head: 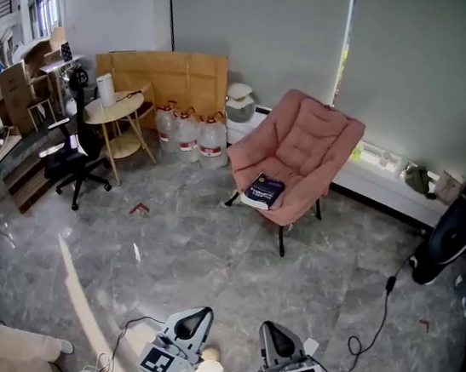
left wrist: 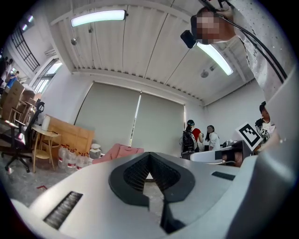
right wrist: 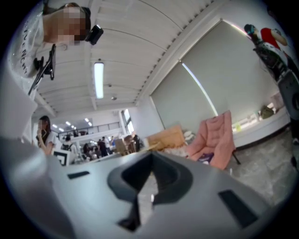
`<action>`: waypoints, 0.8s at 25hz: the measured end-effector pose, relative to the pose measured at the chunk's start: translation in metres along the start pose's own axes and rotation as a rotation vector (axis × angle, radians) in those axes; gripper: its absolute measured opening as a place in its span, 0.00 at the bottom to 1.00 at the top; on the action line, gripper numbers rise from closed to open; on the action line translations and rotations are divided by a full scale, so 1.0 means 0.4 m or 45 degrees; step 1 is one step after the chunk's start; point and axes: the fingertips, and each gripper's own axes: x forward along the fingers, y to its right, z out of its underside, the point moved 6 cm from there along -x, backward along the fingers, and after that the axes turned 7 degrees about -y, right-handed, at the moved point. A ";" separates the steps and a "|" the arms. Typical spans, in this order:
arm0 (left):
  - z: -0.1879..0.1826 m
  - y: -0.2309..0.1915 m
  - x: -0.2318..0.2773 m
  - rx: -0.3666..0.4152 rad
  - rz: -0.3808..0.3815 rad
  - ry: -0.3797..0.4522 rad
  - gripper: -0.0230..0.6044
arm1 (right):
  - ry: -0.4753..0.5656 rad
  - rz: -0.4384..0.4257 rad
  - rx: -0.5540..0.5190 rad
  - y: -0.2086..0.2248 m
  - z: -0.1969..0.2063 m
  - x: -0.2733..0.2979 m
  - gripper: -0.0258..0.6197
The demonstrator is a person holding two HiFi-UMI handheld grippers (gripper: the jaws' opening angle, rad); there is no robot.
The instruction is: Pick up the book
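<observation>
Book, a dark blue paperback, lies flat on the seat of a pink padded armchair, across the grey stone floor and well apart from both claws. Left gripper and right gripper are held low by the person, each clenched on nothing. The likely best approach is to step closer, open one claw early, and come in level at the book's front edge.

No writing can be read anywhere. The print on the dark cover of the book is too small, and the red labels on the water bottles are blurred.
</observation>
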 end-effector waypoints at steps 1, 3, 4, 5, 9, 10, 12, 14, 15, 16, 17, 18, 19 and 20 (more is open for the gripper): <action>-0.004 -0.018 0.014 0.003 0.000 0.003 0.05 | -0.005 0.001 -0.006 0.005 -0.004 0.024 0.06; -0.014 -0.056 0.043 0.010 0.000 0.005 0.05 | -0.018 0.008 -0.012 0.017 -0.018 0.073 0.06; -0.019 -0.075 0.058 0.011 -0.003 0.004 0.05 | -0.025 0.015 -0.007 0.027 -0.026 0.096 0.06; -0.022 -0.095 0.074 0.009 -0.008 0.003 0.05 | -0.032 0.021 0.002 0.039 -0.033 0.120 0.06; -0.035 -0.176 0.122 -0.080 -0.027 -0.039 0.05 | -0.049 0.029 0.013 0.066 -0.055 0.217 0.06; -0.036 -0.196 0.132 -0.098 -0.029 -0.048 0.05 | -0.047 0.030 0.008 0.069 -0.061 0.241 0.06; -0.038 -0.229 0.152 -0.102 -0.025 -0.050 0.05 | -0.035 0.030 -0.001 0.079 -0.074 0.291 0.06; -0.039 -0.256 0.172 -0.087 -0.016 -0.045 0.05 | -0.023 0.032 -0.009 0.089 -0.089 0.336 0.06; -0.039 -0.268 0.182 -0.077 -0.010 -0.041 0.05 | -0.020 0.035 -0.013 0.094 -0.096 0.356 0.06; -0.039 -0.280 0.193 -0.066 -0.004 -0.036 0.05 | -0.018 0.039 -0.015 0.099 -0.101 0.374 0.06; -0.040 -0.291 0.203 -0.055 0.002 -0.032 0.05 | -0.018 0.043 -0.015 0.102 -0.103 0.392 0.06; -0.040 -0.303 0.213 -0.045 0.008 -0.028 0.05 | -0.018 0.047 -0.012 0.105 -0.104 0.409 0.06; -0.041 -0.314 0.223 -0.035 0.013 -0.024 0.05 | -0.020 0.052 -0.008 0.108 -0.102 0.425 0.06; -0.041 -0.326 0.233 -0.025 0.019 -0.021 0.05 | -0.022 0.057 -0.003 0.110 -0.098 0.439 0.06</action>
